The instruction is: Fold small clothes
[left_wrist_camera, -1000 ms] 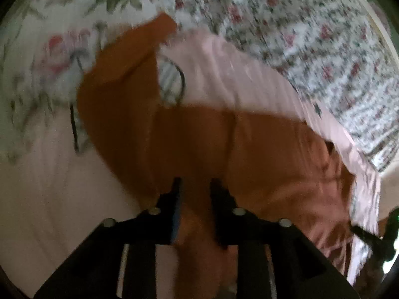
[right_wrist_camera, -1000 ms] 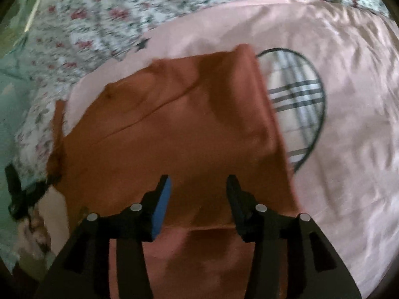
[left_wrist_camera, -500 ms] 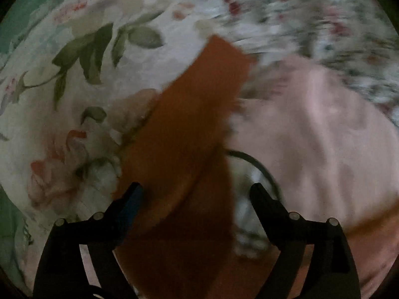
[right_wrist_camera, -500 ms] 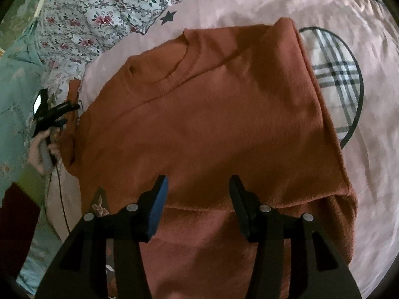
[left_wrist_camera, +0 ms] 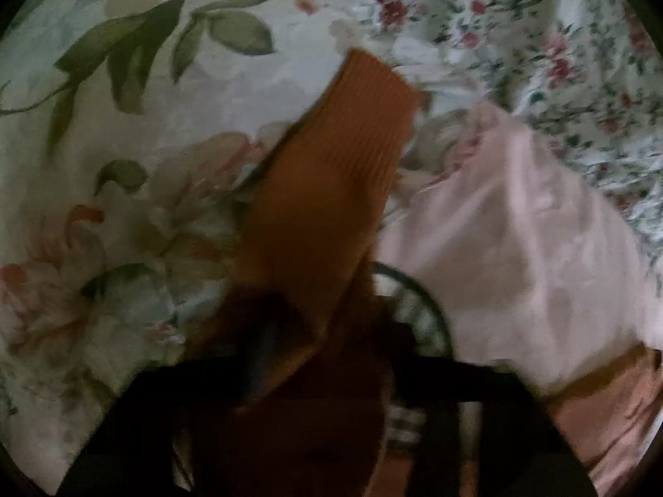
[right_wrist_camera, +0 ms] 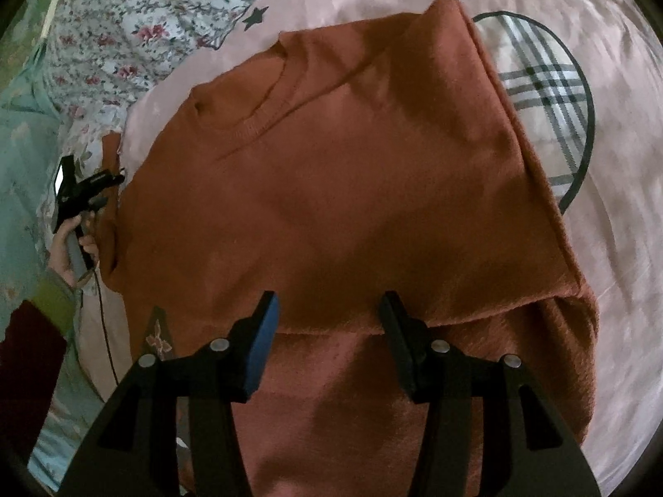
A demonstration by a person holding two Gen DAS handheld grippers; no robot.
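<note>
A rust-orange knit sweater [right_wrist_camera: 344,190] lies on a pink cloth [right_wrist_camera: 613,174], its right sleeve folded over the body and its hem doubled near me. My right gripper [right_wrist_camera: 327,310] is open and empty, hovering over the folded hem. In the left wrist view the sweater's other sleeve [left_wrist_camera: 331,190] stretches away, ribbed cuff at the far end. My left gripper [left_wrist_camera: 327,331] is blurred and dark, with the sleeve cloth lying between and over its jaws; whether it grips is unclear. The left gripper [right_wrist_camera: 89,190] also shows at the sweater's left edge.
The pink cloth [left_wrist_camera: 518,248] carries a plaid circle print [right_wrist_camera: 543,95] beside the sweater. Around it lie a small-flowered sheet [right_wrist_camera: 136,29] and a large-leaf floral bedspread [left_wrist_camera: 124,165]. The person's hand and sleeve [right_wrist_camera: 58,273] are at the left edge.
The left gripper let go, swung to the sleeve and now sits closer around it, jaws narrower than half a second ago. The right gripper has backed off, staying open over the hem.
</note>
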